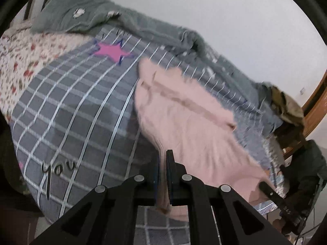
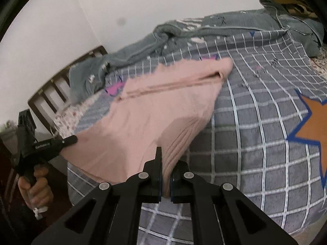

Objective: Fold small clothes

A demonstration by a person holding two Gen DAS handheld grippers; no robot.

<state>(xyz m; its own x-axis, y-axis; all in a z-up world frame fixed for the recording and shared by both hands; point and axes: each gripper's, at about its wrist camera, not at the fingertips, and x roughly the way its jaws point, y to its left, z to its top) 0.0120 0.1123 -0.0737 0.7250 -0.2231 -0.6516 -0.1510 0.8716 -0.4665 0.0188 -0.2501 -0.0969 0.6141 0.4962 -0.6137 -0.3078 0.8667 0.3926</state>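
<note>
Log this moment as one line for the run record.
step: lifting edge | left gripper: shut on pink garment | right gripper: shut on pink garment | surface: checked bedspread

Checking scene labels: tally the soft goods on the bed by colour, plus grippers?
Pink garment: 1, pinched by both grippers
Grey checked blanket: 1
Grey-green quilt: 1
Floral sheet: 1
Olive-brown cloth: 1
Grippers: 2, left gripper, right gripper
Total: 7
</note>
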